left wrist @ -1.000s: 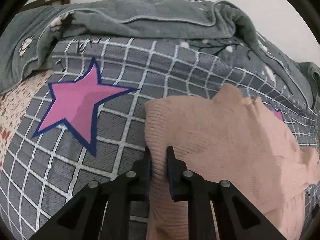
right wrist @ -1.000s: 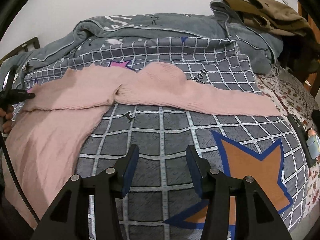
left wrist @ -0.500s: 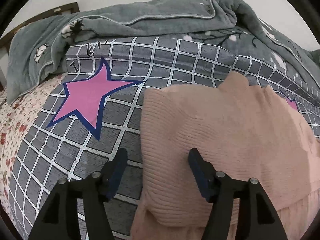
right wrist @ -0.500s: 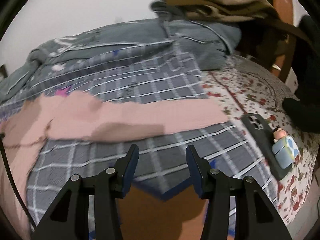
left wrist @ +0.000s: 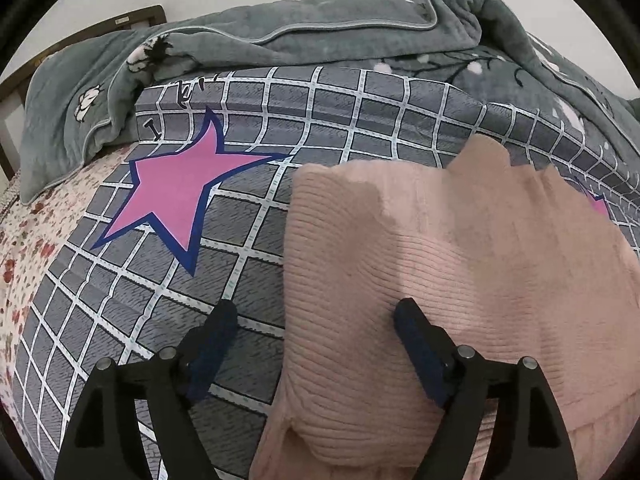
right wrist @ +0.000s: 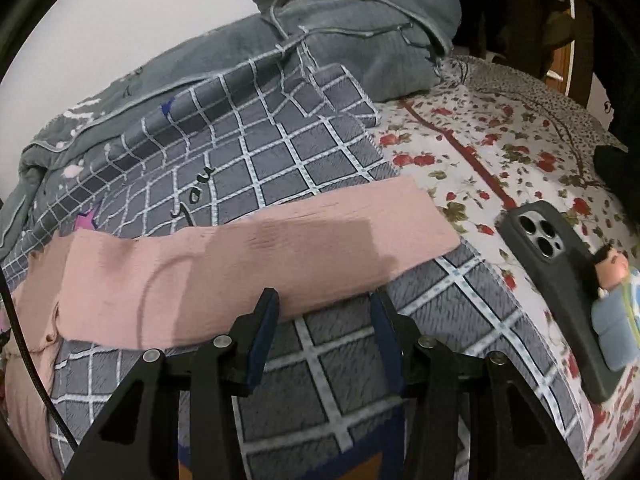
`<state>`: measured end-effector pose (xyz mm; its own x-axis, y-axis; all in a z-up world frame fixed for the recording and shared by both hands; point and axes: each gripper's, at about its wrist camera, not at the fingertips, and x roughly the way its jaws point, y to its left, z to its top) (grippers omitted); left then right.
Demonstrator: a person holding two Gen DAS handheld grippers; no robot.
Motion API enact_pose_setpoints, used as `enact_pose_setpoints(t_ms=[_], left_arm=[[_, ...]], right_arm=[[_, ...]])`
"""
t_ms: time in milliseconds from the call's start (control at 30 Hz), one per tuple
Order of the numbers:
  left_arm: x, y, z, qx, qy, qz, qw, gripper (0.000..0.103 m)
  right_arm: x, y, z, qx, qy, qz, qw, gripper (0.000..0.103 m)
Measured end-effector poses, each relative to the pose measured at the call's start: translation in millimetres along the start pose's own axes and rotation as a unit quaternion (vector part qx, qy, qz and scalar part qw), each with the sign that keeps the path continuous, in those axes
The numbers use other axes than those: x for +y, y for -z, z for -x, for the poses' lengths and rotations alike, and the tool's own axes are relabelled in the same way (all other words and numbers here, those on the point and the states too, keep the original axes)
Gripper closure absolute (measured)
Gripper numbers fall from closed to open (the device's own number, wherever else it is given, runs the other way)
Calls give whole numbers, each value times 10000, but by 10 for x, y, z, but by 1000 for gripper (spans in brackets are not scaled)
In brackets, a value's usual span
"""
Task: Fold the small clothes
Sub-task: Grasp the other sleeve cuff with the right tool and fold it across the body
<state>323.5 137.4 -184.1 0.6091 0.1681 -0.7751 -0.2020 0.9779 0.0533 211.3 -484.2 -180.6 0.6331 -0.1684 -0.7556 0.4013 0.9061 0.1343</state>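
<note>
Pink ribbed-knit sweater [left wrist: 420, 280] lies flat on the grey blanket with a white grid and star prints [left wrist: 328, 112], on the bed. In the left wrist view one folded edge runs up from between the left tongs, rounded, doubled layer under it. My read: left sleeve side is already folded in over the body. Rest is not done.

Right wrist view: the sweater's other sleeve [right wrist: 320, 252] is out straight, not yet folded. Long axis runs across the view, cuff end up and to the right of the right tongs, shoulder end off to the left. Sweater body hangs toward the near bed edge at far left. Still left, as I judge it: fold this sleeve in, then fold the body up.

Left gripper [left wrist: 316, 324]: jaws opening, already wide, straddling the folded edge; one finger over the blanket, the other over the knit. Pads not pressing on anything, nothing held.

Right gripper [right wrist: 324, 312]: jaws partly apart, empty. Tips sit just at the sleeve's near edge, toward the cuff half; can't tell if they touch the fabric.

Outward: grey-green plush quilt [left wrist: 280, 40] bunched beyond the grid blanket. White sheet with red flower print [right wrist: 500, 152] to the right of the right tongs, and on it a dark-cased phone [right wrist: 560, 288] with a small cartoon figure charm [right wrist: 612, 316]. Phone is well clear of the cuff.
</note>
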Motion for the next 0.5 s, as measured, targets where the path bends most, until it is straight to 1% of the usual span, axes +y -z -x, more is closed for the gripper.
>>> enact_pose_setpoints(t_ms=[167,300,367,400,433,467,500], left_arm=[[15,-7,-25,35,91,81,9999,19],[25,-17,-38,29,89,75,9999,19],[27,-20,-42,36,106,87,9999,19],[30,-23,-47,39,120,92,9999,19],[35,-25,-53,47,144,100,9998,19],[42,-28,-57,57,177,116,9998,19],[47,-29,-61,67,209,139,9997,19]], right_arm=[[-122,-94,-121,127,-199,-342,9991,55],[-107,-145,-152,120,-68,-364,9992,57],[-77,-181,-145,64,83,-327,9994,71],[-67,-200,-135,42,161,-297,9994,93],[-55,-222,-128,45,205,-243,9995,97],[-32,-241,-115,51,263,-178,9995,97],[24,-263,-77,-16,450,-49,9990,97]])
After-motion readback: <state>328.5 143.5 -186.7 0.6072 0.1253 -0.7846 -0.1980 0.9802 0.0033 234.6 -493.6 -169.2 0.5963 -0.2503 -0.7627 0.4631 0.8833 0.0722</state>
